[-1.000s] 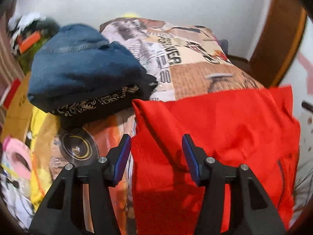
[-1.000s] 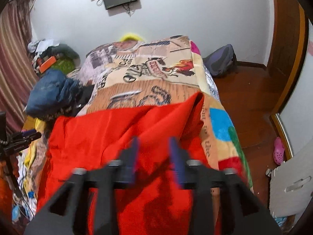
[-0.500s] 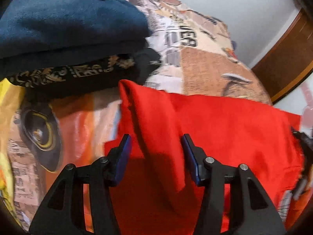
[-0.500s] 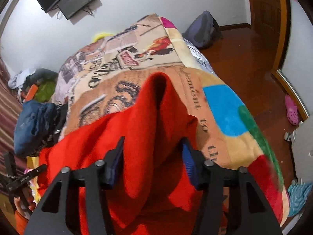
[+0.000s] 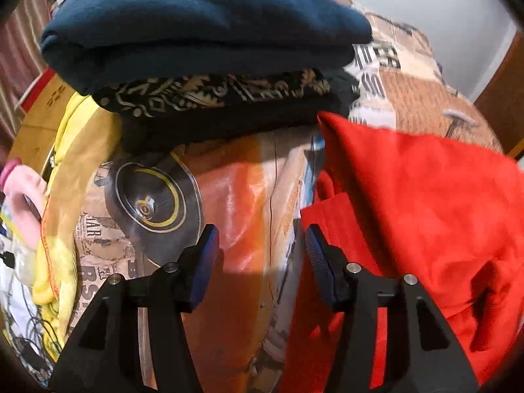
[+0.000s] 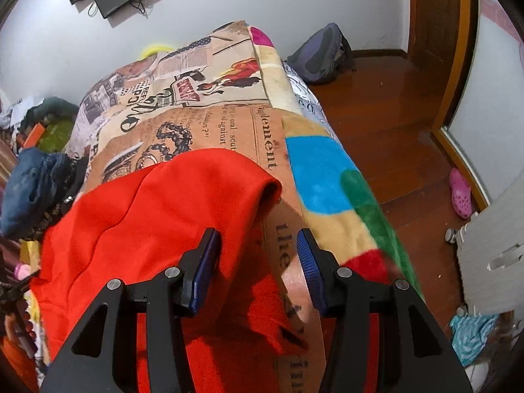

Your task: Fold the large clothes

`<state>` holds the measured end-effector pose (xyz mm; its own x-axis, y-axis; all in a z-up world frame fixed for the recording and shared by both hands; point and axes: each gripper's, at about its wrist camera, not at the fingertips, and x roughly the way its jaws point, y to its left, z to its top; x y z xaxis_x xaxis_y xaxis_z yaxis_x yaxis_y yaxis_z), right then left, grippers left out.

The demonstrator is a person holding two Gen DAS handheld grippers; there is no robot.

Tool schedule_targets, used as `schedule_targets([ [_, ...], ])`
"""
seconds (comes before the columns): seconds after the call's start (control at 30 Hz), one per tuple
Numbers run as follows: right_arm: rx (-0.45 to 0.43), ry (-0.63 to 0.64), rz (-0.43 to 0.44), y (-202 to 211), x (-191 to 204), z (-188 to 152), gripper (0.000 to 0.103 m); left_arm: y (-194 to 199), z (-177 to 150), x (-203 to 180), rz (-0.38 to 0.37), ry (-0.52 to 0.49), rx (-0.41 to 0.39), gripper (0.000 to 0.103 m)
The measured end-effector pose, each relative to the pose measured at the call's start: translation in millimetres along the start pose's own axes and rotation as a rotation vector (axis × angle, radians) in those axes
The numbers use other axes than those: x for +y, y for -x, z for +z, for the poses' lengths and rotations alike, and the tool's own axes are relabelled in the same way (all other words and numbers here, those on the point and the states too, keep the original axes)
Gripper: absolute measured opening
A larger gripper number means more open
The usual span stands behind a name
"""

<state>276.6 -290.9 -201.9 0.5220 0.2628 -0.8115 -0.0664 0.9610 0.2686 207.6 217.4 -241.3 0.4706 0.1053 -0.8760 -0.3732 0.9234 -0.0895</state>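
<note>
A large red garment (image 5: 419, 203) lies spread and partly folded on a bed covered by a printed blanket (image 5: 242, 203). In the left wrist view my left gripper (image 5: 260, 262) is open and empty, over bare blanket just left of the garment's left edge. In the right wrist view the red garment (image 6: 157, 229) fills the lower left, its folded corner raised. My right gripper (image 6: 257, 268) is open and empty at the garment's right edge, over cloth and blanket (image 6: 229, 131).
A stack of folded clothes, blue jeans (image 5: 196, 23) on a black patterned piece (image 5: 213, 98), sits on the bed left of the garment. Yellow cloth (image 5: 62, 196) and clutter lie at the far left. Wooden floor (image 6: 393, 131), a backpack (image 6: 321, 55) and a pink shoe (image 6: 460, 193) are right of the bed.
Both grippers have moved outward off the red garment: the left one now sits over bare blanket left of it, the right one at its right edge. The garment lies flatter.
</note>
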Motion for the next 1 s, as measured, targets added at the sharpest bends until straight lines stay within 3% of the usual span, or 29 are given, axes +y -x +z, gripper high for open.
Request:
schedule_targets([
  [0.13, -0.013, -0.03, 0.023, 5, 2, 7, 0.053, 19, 12, 0, -0.081, 0.037, -0.054, 0.06],
  [0.2, -0.02, -0.039, 0.028, 5, 4, 10, 0.063, 26, 19, -6, -0.155, 0.06, -0.078, 0.074],
  [0.3, 0.001, -0.054, 0.041, -4, 5, 11, 0.064, 23, 25, -17, -0.218, 0.062, -0.073, 0.086],
  [0.43, 0.083, -0.068, 0.062, -28, 7, 4, 0.064, -6, 28, -33, -0.237, 0.052, -0.006, 0.086],
  [0.6, 0.105, -0.079, 0.107, -40, 7, -5, 0.064, -49, 16, -30, -0.323, 0.159, 0.131, 0.087],
  [0.67, 0.099, -0.073, 0.122, -40, 8, -6, 0.065, -57, 12, -26, -0.389, 0.22, 0.144, 0.087],
  [0.77, 0.094, -0.072, 0.139, -41, 9, -8, 0.067, -56, 11, -25, -0.416, 0.227, 0.144, 0.087],
  [0.87, 0.077, -0.073, 0.149, -42, 11, -8, 0.057, -51, 12, -35, -0.434, 0.188, 0.14, 0.083],
  [0.93, 0.068, -0.094, 0.158, -41, 11, -7, 0.046, -44, 14, -43, -0.397, 0.143, 0.113, 0.069],
  [1.0, 0.057, -0.123, 0.181, -37, 10, -7, 0.025, -32, 16, -55, -0.345, 0.092, 0.071, 0.05],
])
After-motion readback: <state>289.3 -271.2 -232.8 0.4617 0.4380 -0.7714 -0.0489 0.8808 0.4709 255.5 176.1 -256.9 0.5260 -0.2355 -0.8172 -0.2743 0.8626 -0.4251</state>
